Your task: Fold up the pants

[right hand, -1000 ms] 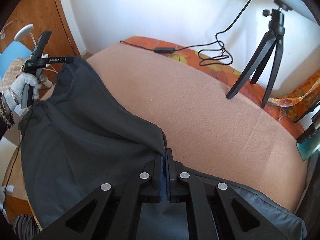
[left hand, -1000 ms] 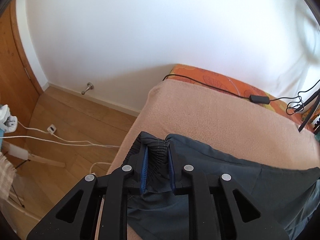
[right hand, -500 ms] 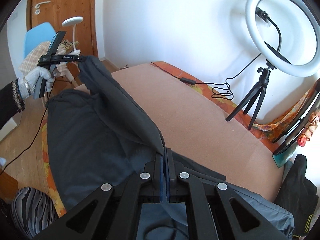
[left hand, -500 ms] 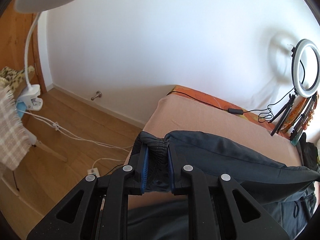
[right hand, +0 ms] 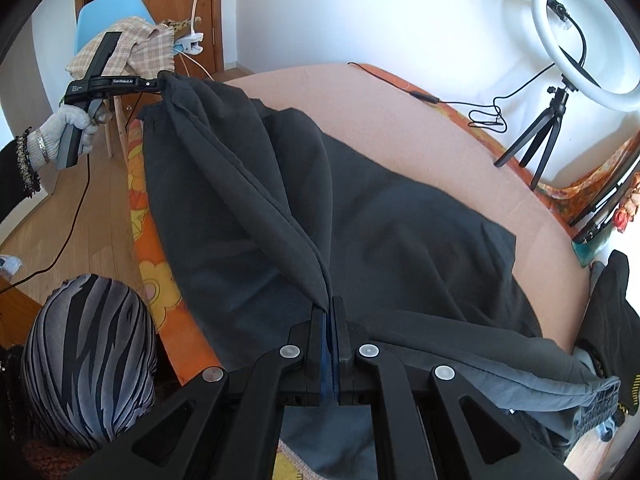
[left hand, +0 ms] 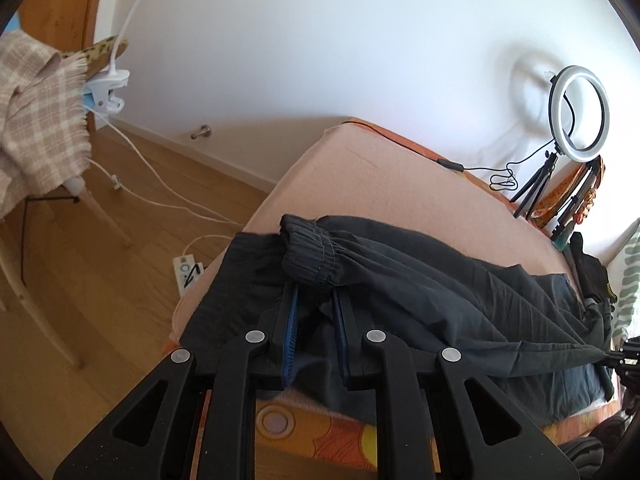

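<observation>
Pants (right hand: 360,208) now lifted higher off bed (left hand: 400,176) than second ago; we pinch elastic cuff in left claw (left hand: 314,312), fabric edge in right claw (right hand: 330,336), stretching fold line taut.

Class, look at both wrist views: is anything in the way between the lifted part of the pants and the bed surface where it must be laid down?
Nothing visible. The left gripper and right gripper both grip the pants; the blanket beyond is bare.

Left hand-held gripper (left hand: 314,312) and right hand-held gripper (right hand: 330,312) both clamp cloth, held well apart.
</observation>
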